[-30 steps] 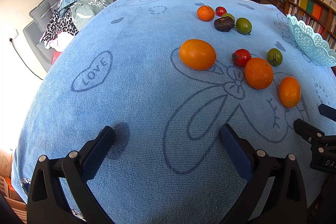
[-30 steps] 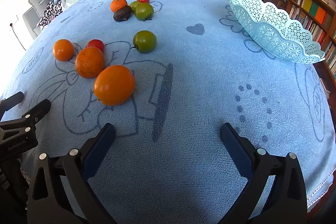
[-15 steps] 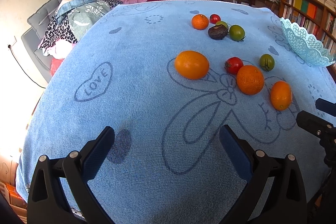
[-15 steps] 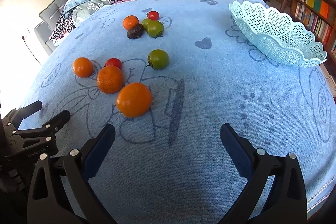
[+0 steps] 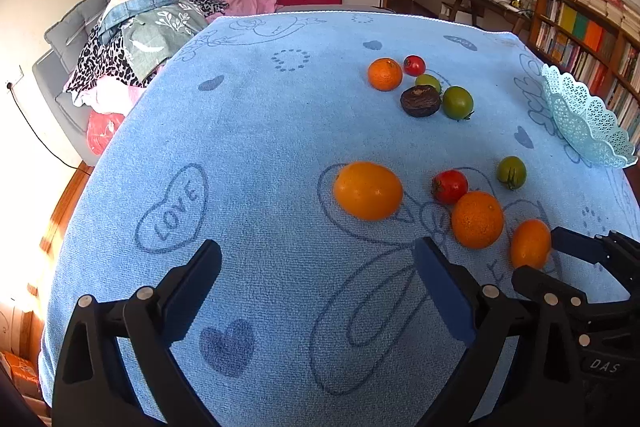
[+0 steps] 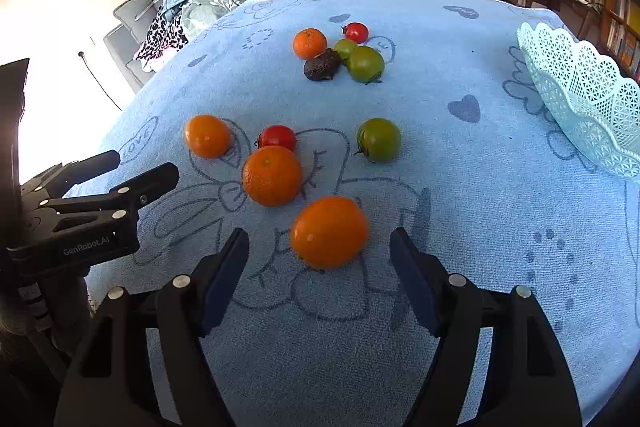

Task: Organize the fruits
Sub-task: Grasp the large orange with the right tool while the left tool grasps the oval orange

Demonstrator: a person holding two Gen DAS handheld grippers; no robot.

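Note:
An orange (image 6: 328,231) lies on the blue cloth between the fingers of my right gripper (image 6: 320,243). Its jaws are closing, and a gap still shows on each side of the fruit. The left wrist view shows the same orange (image 5: 530,245) inside the right gripper (image 5: 538,257). My left gripper (image 5: 318,255) hangs open over bare cloth, and it shows again at the left as the left gripper (image 6: 140,167). Two more oranges (image 6: 272,175) (image 6: 208,137), a red tomato (image 6: 277,137) and a green tomato (image 6: 379,140) lie just beyond. The lace basket (image 6: 580,95) stands at the right with nothing visible in it.
A far cluster holds a small orange (image 6: 309,43), a red tomato (image 6: 356,32), two green tomatoes (image 6: 365,63) and a dark wrinkled fruit (image 6: 322,65). A sofa piled with clothes (image 5: 140,47) sits beyond the table's left edge. Bookshelves (image 5: 580,31) stand at the right.
My right gripper has moved left onto the nearest orange, and its jaws have narrowed around it. My left gripper has risen a little, so the fruits sit lower in its view.

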